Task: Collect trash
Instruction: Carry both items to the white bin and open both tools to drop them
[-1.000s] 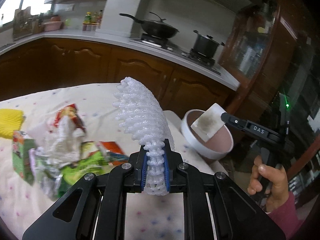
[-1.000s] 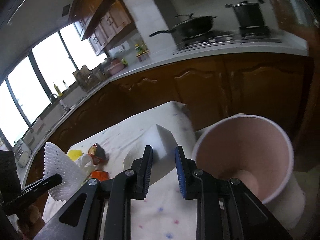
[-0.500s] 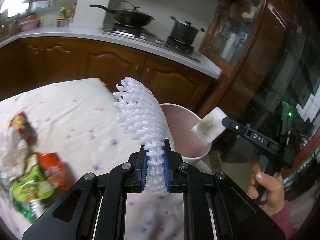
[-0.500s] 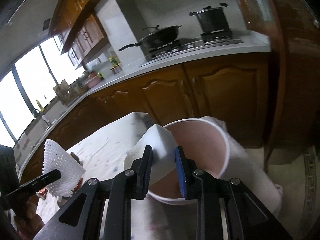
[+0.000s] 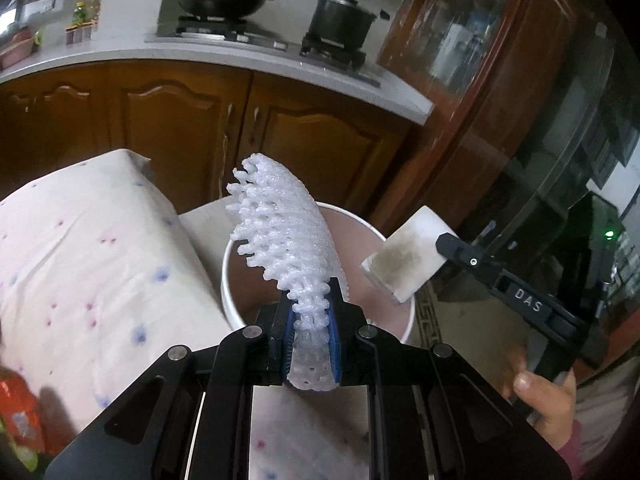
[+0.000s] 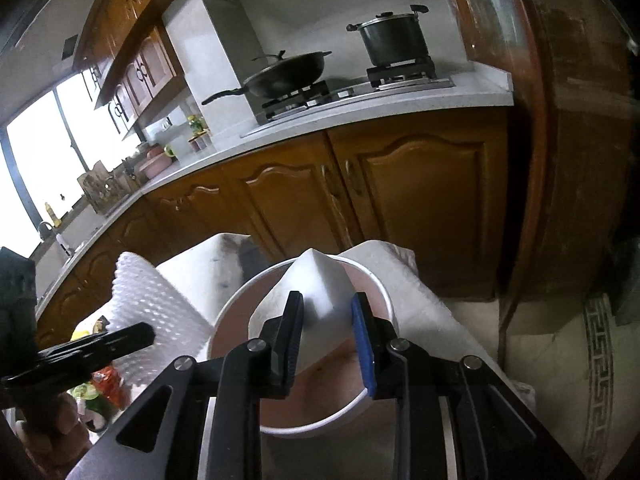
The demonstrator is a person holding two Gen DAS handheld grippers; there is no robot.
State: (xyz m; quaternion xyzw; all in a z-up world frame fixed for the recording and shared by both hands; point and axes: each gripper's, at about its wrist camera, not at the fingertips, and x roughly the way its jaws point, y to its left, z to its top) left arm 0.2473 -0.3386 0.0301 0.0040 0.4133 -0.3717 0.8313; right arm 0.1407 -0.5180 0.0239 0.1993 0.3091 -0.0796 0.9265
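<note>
Both tongs had swung from the littered tabletop (image 5: 80,264) to above the bin (image 6: 384,292). Left tongs (image 5: 311,332) pinched foam netting (image 5: 288,236); right tongs (image 6: 328,336) gripped a dirty sponge (image 6: 320,280), both ready to drop.

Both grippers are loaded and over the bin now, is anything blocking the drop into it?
Nothing visible blocks it. The foam fruit net in the left gripper and the white sponge block in the right gripper both sit above the open mouth of the trash bin, which has no lid.
</note>
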